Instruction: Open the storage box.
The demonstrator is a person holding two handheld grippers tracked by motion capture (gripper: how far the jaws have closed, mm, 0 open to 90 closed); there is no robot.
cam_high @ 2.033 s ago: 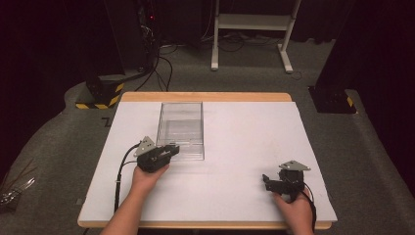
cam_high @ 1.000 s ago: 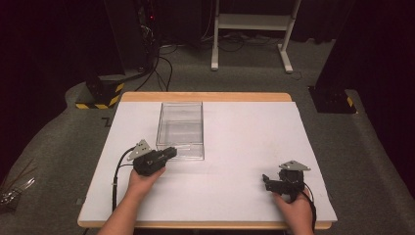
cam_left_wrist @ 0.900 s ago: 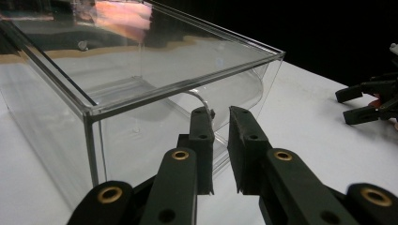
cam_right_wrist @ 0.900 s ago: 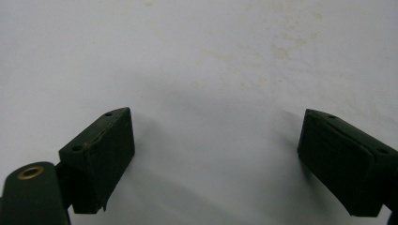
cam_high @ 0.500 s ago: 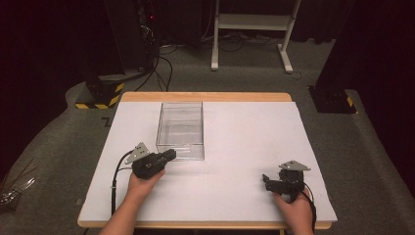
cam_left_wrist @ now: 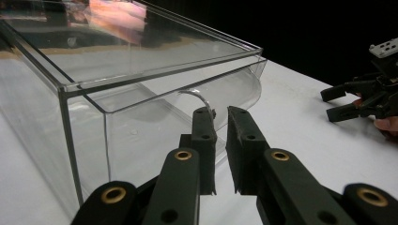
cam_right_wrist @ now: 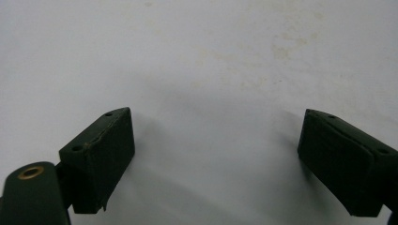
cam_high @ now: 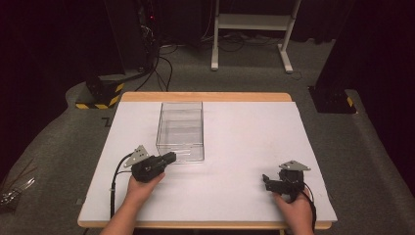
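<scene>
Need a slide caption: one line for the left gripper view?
Left tool nearly closed at the curved handle of a clear acrylic box, with the right tool open beyond.

Grey carpet floor (cam_high: 244,73), dark backdrop. White frame stand (cam_high: 252,22) at 12 o'clock, yellow-black striped base (cam_high: 100,95) at 10 o'clock.

No text, label, brand, number or sign can be read on anything here

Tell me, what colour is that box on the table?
Colourless, see-through plastic box; left gripper view shows it best.
</scene>
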